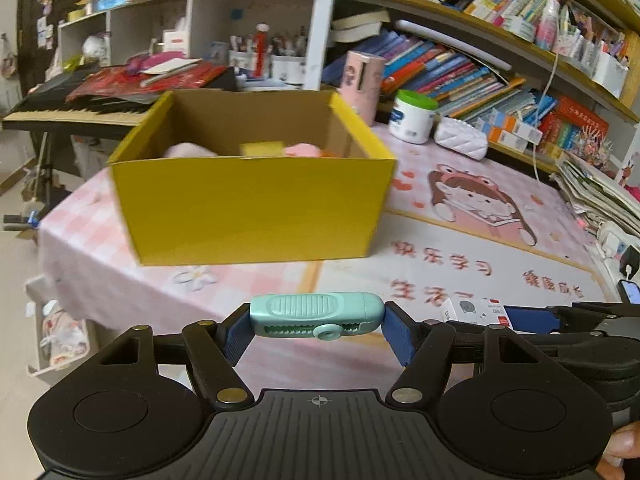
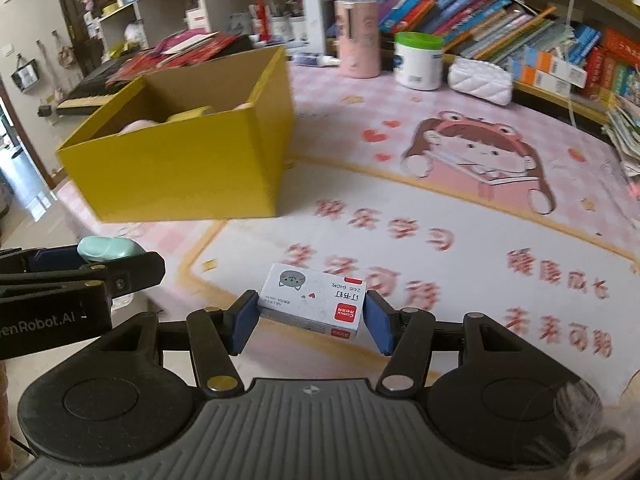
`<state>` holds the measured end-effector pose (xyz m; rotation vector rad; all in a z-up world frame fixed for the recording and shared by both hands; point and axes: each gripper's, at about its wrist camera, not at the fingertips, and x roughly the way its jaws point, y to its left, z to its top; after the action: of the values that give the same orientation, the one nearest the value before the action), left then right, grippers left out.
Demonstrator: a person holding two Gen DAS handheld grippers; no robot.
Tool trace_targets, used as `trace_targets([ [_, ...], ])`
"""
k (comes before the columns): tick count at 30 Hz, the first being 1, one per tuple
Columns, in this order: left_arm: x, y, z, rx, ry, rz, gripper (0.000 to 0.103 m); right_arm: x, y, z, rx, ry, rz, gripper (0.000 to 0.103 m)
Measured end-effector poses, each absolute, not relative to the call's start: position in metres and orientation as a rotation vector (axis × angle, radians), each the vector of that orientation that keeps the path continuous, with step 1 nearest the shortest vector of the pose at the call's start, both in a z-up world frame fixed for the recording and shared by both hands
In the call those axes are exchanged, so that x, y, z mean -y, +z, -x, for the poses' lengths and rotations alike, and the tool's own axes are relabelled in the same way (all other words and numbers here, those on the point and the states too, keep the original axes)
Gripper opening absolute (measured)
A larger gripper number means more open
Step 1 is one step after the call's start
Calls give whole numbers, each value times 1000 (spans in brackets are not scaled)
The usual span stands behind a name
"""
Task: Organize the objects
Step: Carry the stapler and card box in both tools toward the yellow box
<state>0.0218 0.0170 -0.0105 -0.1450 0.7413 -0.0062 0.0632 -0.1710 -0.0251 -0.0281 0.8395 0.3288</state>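
Note:
My left gripper (image 1: 316, 326) is shut on a mint-green correction tape (image 1: 316, 314), held crosswise above the pink desk mat in front of the open yellow box (image 1: 256, 204). My right gripper (image 2: 310, 316) is shut on a small white staple box (image 2: 314, 300) with a cat drawing and red label, held above the mat. The yellow box also shows in the right wrist view (image 2: 180, 168), ahead to the left. It holds pink soft items and a yellow item (image 1: 262, 148). The right gripper and its box show at the right in the left wrist view (image 1: 476, 312); the left gripper shows at the left in the right wrist view (image 2: 108, 250).
A pink cylinder (image 2: 356, 38), a white jar with a green lid (image 2: 418, 60) and a white quilted pouch (image 2: 480, 80) stand at the desk's back. Book shelves (image 1: 480, 68) run behind. A keyboard piano (image 1: 76, 114) is at far left. A paper stack (image 1: 596, 196) lies right.

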Motion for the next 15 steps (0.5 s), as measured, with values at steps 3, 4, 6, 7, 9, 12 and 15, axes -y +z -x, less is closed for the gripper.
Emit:
trace_targets([
  [3,-34,-9,-7,-732,14,145,68,151,-25,-49,-834,348,32,55],
  [4,-39,-9,-2,-730,20,145,68,145,-25,-45,-833,354,33,55],
  [6,-50,-8,7,-726,33,148,68,134,-24,-37,-831,368,36,55],
  [7,-54,-7,11,-723,39,151,68,128,-24,-33,-829,375,39,55],
  [9,-63,-6,19,-717,48,155,68,117,-23,-25,-824,389,45,55],
  [12,-73,-3,29,-707,60,161,68,105,-20,-17,-817,406,53,55],
  [15,-81,-1,37,-696,66,166,68,94,-17,-10,-812,418,61,55],
])
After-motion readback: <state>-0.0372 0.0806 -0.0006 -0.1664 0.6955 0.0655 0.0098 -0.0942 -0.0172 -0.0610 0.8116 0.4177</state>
